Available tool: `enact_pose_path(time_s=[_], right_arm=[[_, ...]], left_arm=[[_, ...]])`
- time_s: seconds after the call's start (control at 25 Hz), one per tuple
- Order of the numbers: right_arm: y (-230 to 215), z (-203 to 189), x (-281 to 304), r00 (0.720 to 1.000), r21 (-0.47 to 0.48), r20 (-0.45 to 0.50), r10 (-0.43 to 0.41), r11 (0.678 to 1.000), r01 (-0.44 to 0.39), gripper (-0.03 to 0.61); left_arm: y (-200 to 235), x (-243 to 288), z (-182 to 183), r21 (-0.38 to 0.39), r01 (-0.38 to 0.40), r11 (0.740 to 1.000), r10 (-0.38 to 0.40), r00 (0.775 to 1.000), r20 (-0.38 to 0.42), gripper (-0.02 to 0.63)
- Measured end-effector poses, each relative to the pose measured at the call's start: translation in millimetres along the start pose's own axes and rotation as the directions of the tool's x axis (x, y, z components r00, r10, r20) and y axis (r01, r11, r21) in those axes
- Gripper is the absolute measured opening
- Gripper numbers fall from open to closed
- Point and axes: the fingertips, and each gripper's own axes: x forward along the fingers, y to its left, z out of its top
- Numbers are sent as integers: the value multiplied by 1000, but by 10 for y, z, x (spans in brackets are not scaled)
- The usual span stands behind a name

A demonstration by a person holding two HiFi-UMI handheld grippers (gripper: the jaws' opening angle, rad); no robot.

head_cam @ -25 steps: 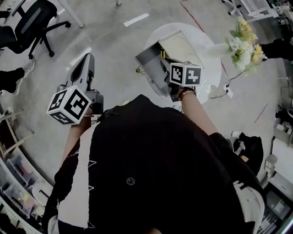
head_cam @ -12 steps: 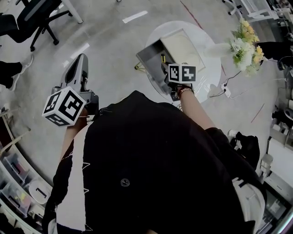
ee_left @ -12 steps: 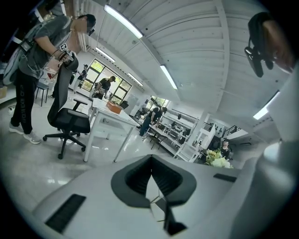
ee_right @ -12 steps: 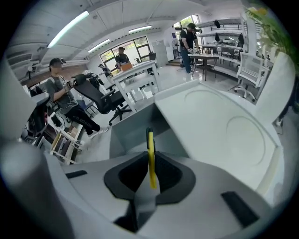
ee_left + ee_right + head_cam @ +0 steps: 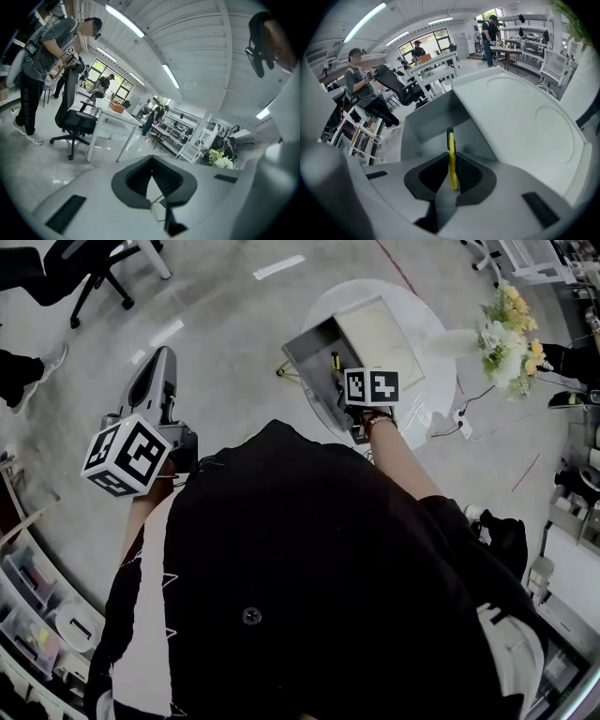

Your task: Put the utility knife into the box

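The yellow utility knife (image 5: 451, 157) stands upright between the pads of my right gripper (image 5: 451, 174), which is shut on it; its black tip points at the open grey box (image 5: 423, 127) just beyond. In the head view the right gripper's marker cube (image 5: 370, 387) hovers over the box (image 5: 314, 345), and a sliver of the knife (image 5: 336, 362) shows beside it. The box's pale lid (image 5: 511, 110) lies folded open to the right. My left gripper (image 5: 152, 161) is shut on nothing and hangs over the floor, far left of the box (image 5: 161, 367).
The box rests on a small round white table (image 5: 427, 404). A bunch of flowers (image 5: 506, 334) stands at the table's far right. An office chair (image 5: 80, 263) is at the upper left. People stand at desks in the background (image 5: 40, 75).
My right gripper has sunk toward the open box with the knife in it, tipping further downward. The left gripper has hardly shifted.
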Motion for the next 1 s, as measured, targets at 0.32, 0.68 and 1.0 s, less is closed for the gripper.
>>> enact_pose_path(time_s=[0.32, 0.68, 1.0], right_arm=[[36, -28, 65, 1000, -4, -25, 7, 1000, -7, 51], [41, -60, 132, 999, -9, -48, 2, 1000, -3, 51], [28, -56, 150, 998, -5, -54, 13, 1000, -14, 51]], left_arm=[[21, -6, -22, -3, 0, 1000, 0, 1000, -7, 11], [66, -69, -73, -12, -23, 1000, 23, 1000, -5, 11], [91, -162, -109, -20, -56, 998, 56, 998, 5, 11]])
